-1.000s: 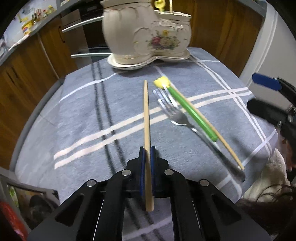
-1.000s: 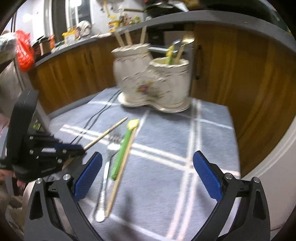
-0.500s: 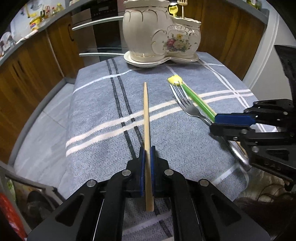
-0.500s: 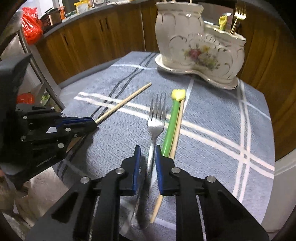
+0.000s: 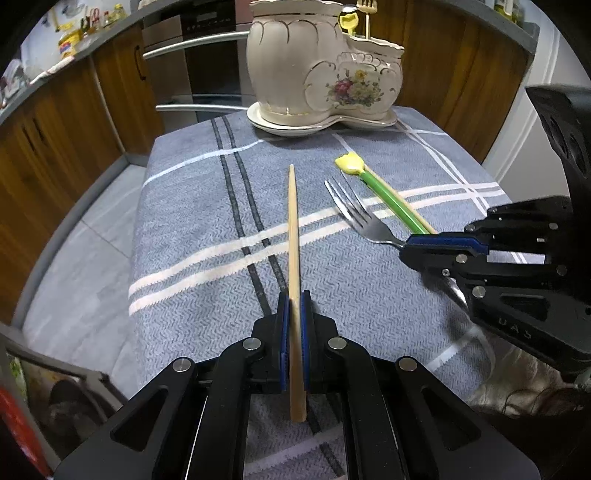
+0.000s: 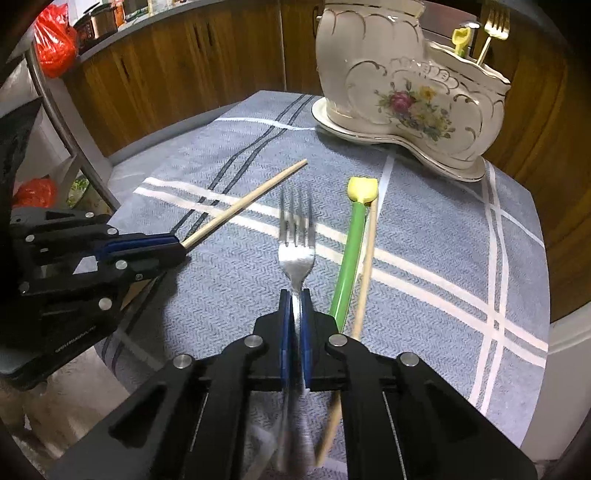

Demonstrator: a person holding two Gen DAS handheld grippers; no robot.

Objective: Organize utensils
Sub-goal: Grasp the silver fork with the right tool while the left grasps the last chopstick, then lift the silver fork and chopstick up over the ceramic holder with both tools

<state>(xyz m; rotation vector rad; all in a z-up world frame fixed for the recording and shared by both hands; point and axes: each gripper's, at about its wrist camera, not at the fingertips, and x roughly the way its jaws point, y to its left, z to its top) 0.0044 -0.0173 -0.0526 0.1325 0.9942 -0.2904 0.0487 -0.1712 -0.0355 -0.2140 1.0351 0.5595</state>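
My left gripper [image 5: 294, 299] is shut on a wooden chopstick [image 5: 293, 236] that points toward the ceramic holder [image 5: 321, 70]. My right gripper [image 6: 295, 295] is shut on a metal fork [image 6: 296, 240], held just above the cloth. A green utensil with a yellow tip [image 6: 352, 243] and a second chopstick [image 6: 365, 258] lie on the cloth right of the fork. The left gripper [image 6: 177, 243] with its chopstick [image 6: 243, 203] shows in the right wrist view; the right gripper [image 5: 410, 247] and fork [image 5: 358, 218] show in the left wrist view.
The two-part holder [image 6: 410, 81] stands on a saucer at the far side of the grey striped tablecloth [image 5: 207, 221], with a gold fork [image 6: 493, 26] and a yellow-tipped utensil [image 6: 461, 37] in its lower part. Wooden cabinets surround the table.
My right gripper came down from open and empty, closed on the fork handle and lifted it slightly. My left gripper keeps hold of the chopstick and has drawn back a little.
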